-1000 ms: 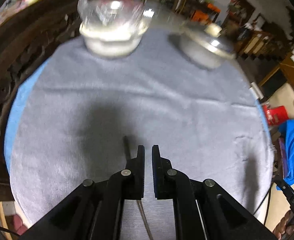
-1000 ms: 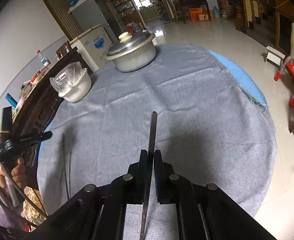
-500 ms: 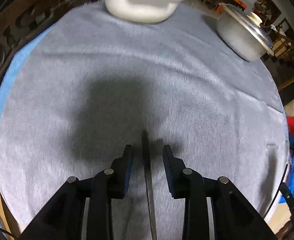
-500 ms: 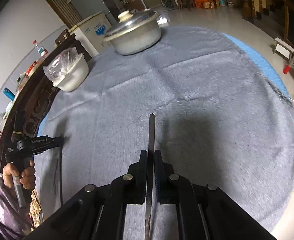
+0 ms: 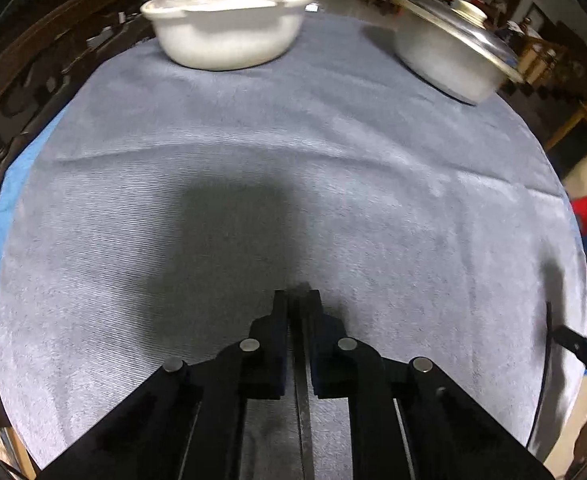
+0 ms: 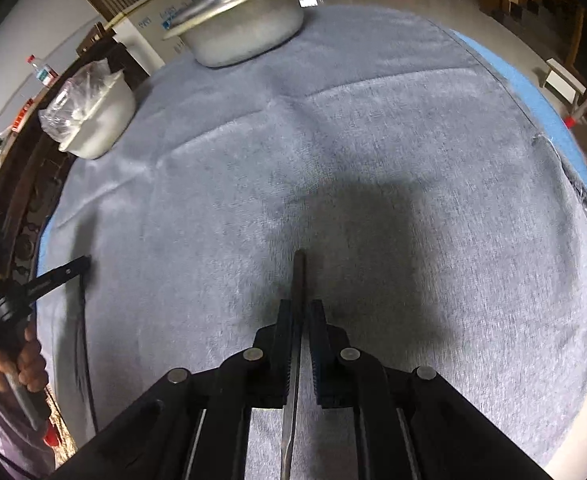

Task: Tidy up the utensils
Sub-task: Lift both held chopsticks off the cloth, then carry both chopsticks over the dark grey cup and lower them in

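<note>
The left gripper [image 5: 297, 300] has its two black jaws pressed close on a thin dark metal utensil [image 5: 302, 392]. The thing is long and flat, and I cannot tell if it is a knife or a handle. Its far tip just peeks out past the jaw tips, and the rest runs back toward the person. The jaws grip it near its far end, low over the grey cloth [image 5: 333, 208].

The right gripper [image 6: 301, 308] is also squeezed narrow, on a second thin dark utensil [image 6: 298, 280]. This one sticks out farther ahead of the jaws, and its shiny end points back toward the person. In the right wrist view the left gripper shows at the far left, in the person's hand [image 6: 17, 364], with its thin piece hanging down over the cloth.

Both pieces are held lengthwise along the jaws, most likely so they stay straight and can be laid down side by side.

A white bowl with crinkly clear plastic [image 5: 229, 36] sits far left on the cloth. A silver metal pot with a lid [image 5: 449, 60] sits far right. Both are well apart from the grippers, so the middle of the cloth has room for the two pieces.
</note>
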Available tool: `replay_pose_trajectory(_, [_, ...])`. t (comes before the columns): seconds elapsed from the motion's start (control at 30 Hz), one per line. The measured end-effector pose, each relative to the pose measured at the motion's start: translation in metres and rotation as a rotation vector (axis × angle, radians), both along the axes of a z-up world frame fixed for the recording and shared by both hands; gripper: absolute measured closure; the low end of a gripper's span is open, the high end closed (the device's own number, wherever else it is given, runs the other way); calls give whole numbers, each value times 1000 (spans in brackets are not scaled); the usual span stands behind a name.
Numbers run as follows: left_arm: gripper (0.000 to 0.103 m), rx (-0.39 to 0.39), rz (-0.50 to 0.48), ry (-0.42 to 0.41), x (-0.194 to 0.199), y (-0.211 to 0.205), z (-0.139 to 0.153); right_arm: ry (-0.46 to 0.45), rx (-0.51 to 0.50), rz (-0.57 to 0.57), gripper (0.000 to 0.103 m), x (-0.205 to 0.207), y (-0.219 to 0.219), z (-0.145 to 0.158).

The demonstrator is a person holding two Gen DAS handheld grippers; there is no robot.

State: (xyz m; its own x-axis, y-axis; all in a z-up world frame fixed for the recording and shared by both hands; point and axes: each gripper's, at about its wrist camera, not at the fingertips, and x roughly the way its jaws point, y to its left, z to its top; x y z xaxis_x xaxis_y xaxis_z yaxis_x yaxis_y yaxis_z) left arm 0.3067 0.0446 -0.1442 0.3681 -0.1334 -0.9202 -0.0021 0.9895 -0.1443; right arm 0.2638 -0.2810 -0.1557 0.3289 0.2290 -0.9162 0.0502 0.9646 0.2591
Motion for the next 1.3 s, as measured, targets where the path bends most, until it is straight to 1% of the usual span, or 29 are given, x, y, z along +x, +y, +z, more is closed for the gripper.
replay_pose_trajectory(0.03, [94, -15, -4, 10, -1, 2, 0, 20, -11, 7, 82, 3, 3, -3])
replay_pose_trajectory(0.1, [94, -26, 4, 22, -2, 7, 1, 2, -34, 21, 75, 6, 9, -2])
replay_pose_trajectory(0.17, [92, -16, 11, 14, -4, 13, 4, -11, -61, 34, 74, 8, 14, -2])
replay_pose_trajectory(0.2, [91, -13, 16, 12, -7, 19, 6, -16, -70, 37, 77, 9, 15, -2])
replay_pose_trajectory(0.23, [87, -15, 22, 13, -8, 21, 7, -20, -85, 41, 79, 10, 17, -3])
replay_pose_trajectory(0.27, [83, -20, 27, 16, -9, 24, 7, -26, -100, 43, 89, 10, 18, -3])
replay_pose_trajectory(0.3, [83, -21, 27, 23, -7, 23, 5, -31, -122, 43, 95, 10, 19, -3])
replay_pose_trajectory(0.33, [83, -20, 25, 32, -6, 22, 3, -38, -125, 40, 95, 10, 19, -4])
replay_pose_trajectory(0.43, [82, 1, 15, 12, -1, 11, 1, -50, -97, 19, 95, 9, 16, -4])
replay_pose_trajectory(0.5, [82, 1, 22, 4, 0, 8, 3, -57, -83, 6, 96, 4, 12, -4])
replay_pose_trajectory(0.53, [91, 1, 24, 1, -1, 8, 2, -63, -72, -1, 96, 1, 9, -4])
replay_pose_trajectory(0.57, [96, 0, 24, 2, 0, 8, 2, -69, -60, -7, 96, -2, 5, -2])
replay_pose_trajectory(0.63, [96, -21, 35, 2, -2, 13, 2, -88, -26, -30, 96, -10, -4, 3])
replay_pose_trajectory(0.7, [96, -27, 57, -10, -7, 19, 6, -118, -7, -48, 96, -18, -10, 11])
replay_pose_trajectory(0.83, [96, -48, 77, -85, -28, 29, 30, -190, 15, -79, 96, -38, -18, 33])
replay_pose_trajectory(1.0, [97, -74, 88, -210, -68, 40, 79, -303, 52, -121, 96, -68, -27, 66])
replay_pose_trajectory(1.07, [97, -88, 89, -267, -87, 38, 98, -352, 64, -132, 96, -83, -31, 81])
replay_pose_trajectory(1.1, [97, -88, 88, -290, -90, 29, 102, -373, 66, -136, 96, -88, -30, 86])
replay_pose_trajectory(1.2, [97, -88, 74, -381, -125, 23, 128, -440, 67, -147, 96, -109, -28, 102])
replay_pose_trajectory(1.27, [97, -94, 70, -436, -144, 21, 139, -481, 59, -155, 96, -125, -27, 111])
replay_pose_trajectory(1.3, [97, -95, 70, -469, -161, 21, 147, -503, 57, -159, 96, -135, -28, 117])
